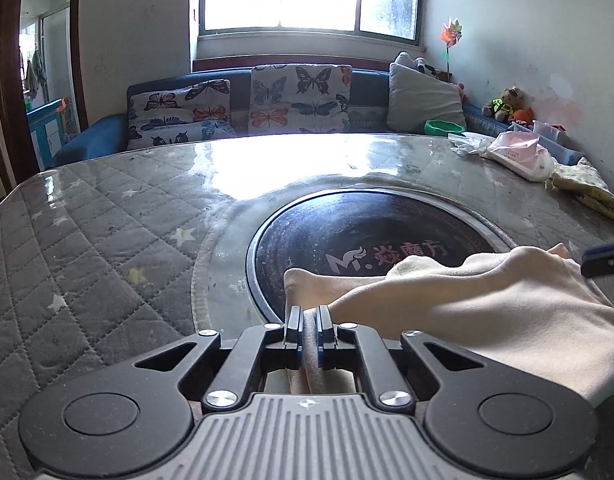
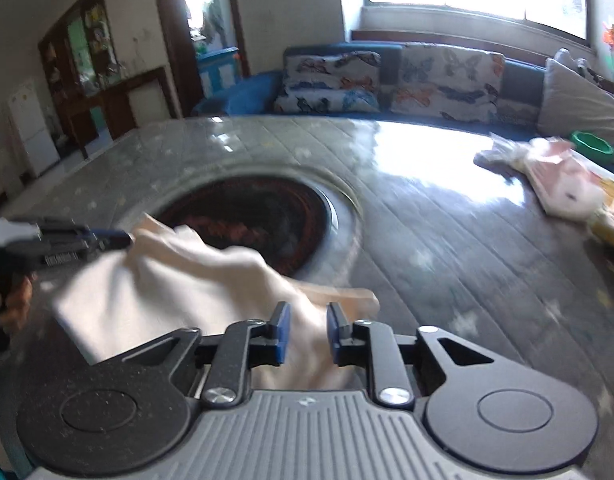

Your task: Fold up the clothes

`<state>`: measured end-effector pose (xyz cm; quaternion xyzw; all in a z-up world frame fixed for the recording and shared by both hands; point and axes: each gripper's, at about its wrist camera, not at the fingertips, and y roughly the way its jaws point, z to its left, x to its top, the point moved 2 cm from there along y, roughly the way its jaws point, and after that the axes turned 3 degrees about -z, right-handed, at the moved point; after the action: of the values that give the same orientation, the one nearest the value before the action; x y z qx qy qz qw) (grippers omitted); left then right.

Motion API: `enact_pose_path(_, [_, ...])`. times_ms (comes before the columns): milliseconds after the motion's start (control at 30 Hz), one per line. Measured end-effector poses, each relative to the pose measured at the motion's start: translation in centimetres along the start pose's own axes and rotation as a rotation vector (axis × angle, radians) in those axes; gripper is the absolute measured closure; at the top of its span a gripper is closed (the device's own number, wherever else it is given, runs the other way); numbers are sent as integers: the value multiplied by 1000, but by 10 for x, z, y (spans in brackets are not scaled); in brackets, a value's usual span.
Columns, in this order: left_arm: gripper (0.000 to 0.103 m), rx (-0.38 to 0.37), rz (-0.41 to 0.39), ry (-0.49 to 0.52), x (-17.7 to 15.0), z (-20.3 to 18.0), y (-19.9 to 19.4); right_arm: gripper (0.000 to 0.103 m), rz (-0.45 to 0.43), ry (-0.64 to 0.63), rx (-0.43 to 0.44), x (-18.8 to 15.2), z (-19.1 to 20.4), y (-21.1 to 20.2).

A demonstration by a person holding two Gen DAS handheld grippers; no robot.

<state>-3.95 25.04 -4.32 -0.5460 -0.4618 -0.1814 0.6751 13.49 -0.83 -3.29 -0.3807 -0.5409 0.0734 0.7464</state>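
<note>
Softly rumpled, a cream knit garment [image 1: 487, 320] lies on a quilted grey tabletop [image 1: 87, 240] under glossy clear film, draped partly over a round black inset disc [image 1: 327, 232]. The left claw [image 1: 310, 320] is clenched on a thick folded edge of it. The right claw [image 2: 308, 316] stands released, its blue-padded fingers [image 2: 283, 320] apart with cloth between them.
</note>
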Motion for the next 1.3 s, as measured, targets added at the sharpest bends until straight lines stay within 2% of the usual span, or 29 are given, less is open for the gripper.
enact_pose_path(200, [94,6,4,-2,0,1,-1,81,15,74,17,-13,-1,14])
enact_pose_path(267, [93,9,4,2,-1,1,-1,95,-24,55,-11,-14,2,11])
enact_pose_path(300, [93,11,4,4,-1,2,-1,95,-31,49,-21,-13,3,10])
enact_pose_path(367, [88,17,4,4,-1,3,-1,95,-19,29,-75,-13,3,13])
enact_pose_path(433, [77,34,7,7,-1,5,-1,95,-14,23,-100,-13,4,14])
enact_pose_path(467, [76,35,1,11,2,5,-3,95,-19,24,-104,-12,5,13])
enact_pose_path(600, [76,33,-28,27,11,1,-12,90,-96,-74,-117,2,31,6])
enact_pose_path(667, [76,-8,-41,25,19,-5,-16,89,-110,-91,-86,9,41,9])
enact_pose_path(800, [76,-121,-21,18,30,-20,-13,89,-71,-82,-2,21,53,36])
enact_pose_path(933, [77,-226,52,-11,30,-34,7,88,-30,-58,0,22,54,63])
enact_pose_path(1033, [77,-231,84,-1,30,-40,21,83,-38,-60,-28,19,54,71])
enact_pose_path(1133, [77,-187,92,22,27,-42,32,74,-46,-33,-34,19,51,70])
enact_pose_path(1300, [76,-154,76,40,23,-40,34,73,-85,-46,-14,16,56,56])
